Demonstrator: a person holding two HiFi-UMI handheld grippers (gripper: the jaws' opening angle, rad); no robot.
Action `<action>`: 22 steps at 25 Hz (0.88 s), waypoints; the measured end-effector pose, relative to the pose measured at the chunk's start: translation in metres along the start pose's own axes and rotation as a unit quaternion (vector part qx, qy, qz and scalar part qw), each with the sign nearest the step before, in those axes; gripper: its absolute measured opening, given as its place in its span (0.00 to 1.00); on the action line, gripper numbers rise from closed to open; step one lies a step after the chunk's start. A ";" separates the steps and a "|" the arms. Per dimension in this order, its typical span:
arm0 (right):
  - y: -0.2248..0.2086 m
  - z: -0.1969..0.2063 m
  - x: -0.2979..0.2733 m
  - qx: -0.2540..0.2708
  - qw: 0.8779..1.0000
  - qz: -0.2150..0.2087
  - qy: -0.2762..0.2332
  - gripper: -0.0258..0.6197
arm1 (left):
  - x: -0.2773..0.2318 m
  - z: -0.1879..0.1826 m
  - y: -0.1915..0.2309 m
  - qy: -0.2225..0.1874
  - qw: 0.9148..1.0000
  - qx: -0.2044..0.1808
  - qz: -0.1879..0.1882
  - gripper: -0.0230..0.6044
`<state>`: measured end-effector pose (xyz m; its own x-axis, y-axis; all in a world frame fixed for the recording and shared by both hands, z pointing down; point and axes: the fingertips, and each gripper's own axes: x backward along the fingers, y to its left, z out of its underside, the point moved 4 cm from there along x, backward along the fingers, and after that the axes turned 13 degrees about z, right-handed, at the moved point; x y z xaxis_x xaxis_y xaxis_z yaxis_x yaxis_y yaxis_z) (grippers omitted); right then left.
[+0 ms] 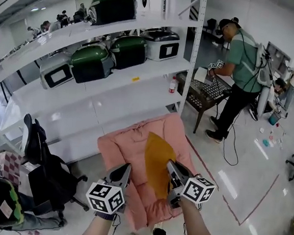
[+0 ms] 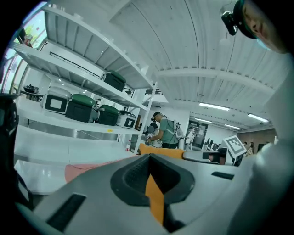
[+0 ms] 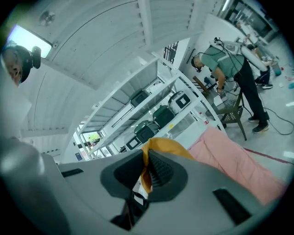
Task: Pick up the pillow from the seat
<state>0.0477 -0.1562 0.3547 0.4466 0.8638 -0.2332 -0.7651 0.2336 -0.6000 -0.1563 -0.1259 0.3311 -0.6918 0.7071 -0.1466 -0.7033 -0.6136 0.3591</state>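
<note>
Black office chair (image 1: 45, 169) stands at the far left, beside the pink seat (image 1: 119, 148). Left gripper (image 1: 125, 169) has its jaws clamped on the orange pillow (image 1: 156, 153), which stands on edge over the seat; right gripper (image 1: 170, 166) pinches its other side. Further right, a person (image 1: 240, 71) bends over a table

A person in a green shirt (image 1: 243, 56) is bending over a small dark table (image 1: 202, 96) beside white shelving (image 1: 140, 73). Green-lidded cookers (image 1: 93, 62) are sitting on the shelves, a small bottle (image 1: 173, 84) is standing below them, and a black office chair (image 1: 43, 164) is standing at the left.
</note>
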 end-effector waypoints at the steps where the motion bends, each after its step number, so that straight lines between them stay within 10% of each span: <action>1: 0.009 -0.008 0.004 0.002 1.000 -0.003 -0.007 0.07 | 0.006 -0.009 -0.004 -0.007 1.000 -0.004 0.002 0.04; 22: 0.112 -0.086 0.074 0.051 0.992 -0.033 -0.113 0.07 | 0.085 -0.104 -0.041 -0.068 0.995 -0.070 0.001 0.04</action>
<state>0.0352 -0.1042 0.2046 0.3900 0.9207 -0.0116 -0.7865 0.3266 -0.5242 -0.2035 -0.0776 0.2077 -0.6710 0.7413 -0.0159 -0.7246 -0.6510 0.2264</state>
